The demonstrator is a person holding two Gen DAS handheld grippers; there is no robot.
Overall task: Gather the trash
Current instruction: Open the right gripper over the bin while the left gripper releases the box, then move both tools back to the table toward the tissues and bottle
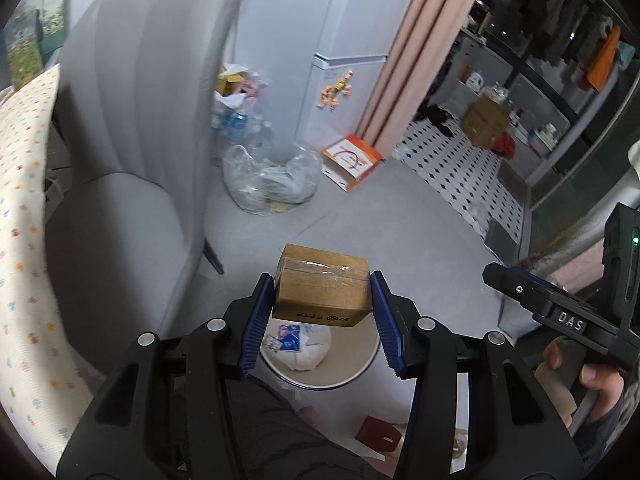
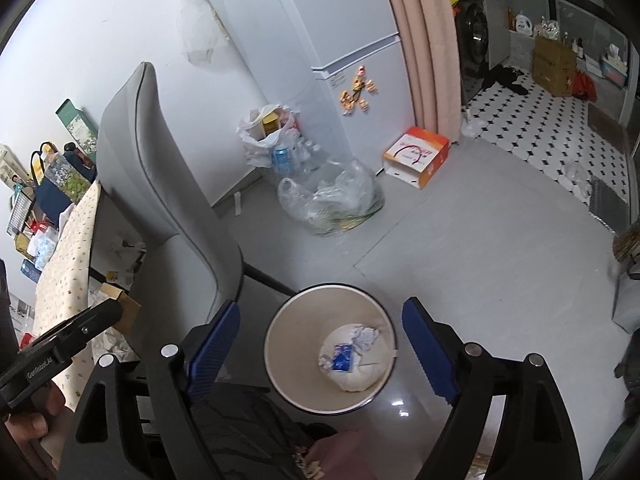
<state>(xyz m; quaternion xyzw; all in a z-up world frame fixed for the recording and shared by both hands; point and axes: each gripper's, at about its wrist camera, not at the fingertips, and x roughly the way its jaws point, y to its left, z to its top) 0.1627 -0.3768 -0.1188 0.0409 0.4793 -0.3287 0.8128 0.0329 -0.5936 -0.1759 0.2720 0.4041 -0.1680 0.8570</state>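
My left gripper (image 1: 322,296) is shut on a small brown cardboard box (image 1: 322,286) sealed with clear tape and holds it in the air right above a round cream trash bin (image 1: 360,364). The bin holds white crumpled paper (image 1: 308,346) and a blue wrapper (image 1: 290,338). In the right wrist view the same bin (image 2: 280,344) stands on the grey floor between my fingers, with the white paper (image 2: 360,368) and the blue wrapper (image 2: 342,358) inside. My right gripper (image 2: 320,320) is open and empty above the bin. The box is out of the right wrist view.
A grey chair (image 2: 160,184) stands left of the bin beside a table with a dotted cloth (image 2: 64,264). A clear plastic bag of rubbish (image 2: 336,196), a white bag with bottles (image 2: 268,136) and an orange-white carton (image 2: 416,152) lie by the fridge (image 2: 352,40).
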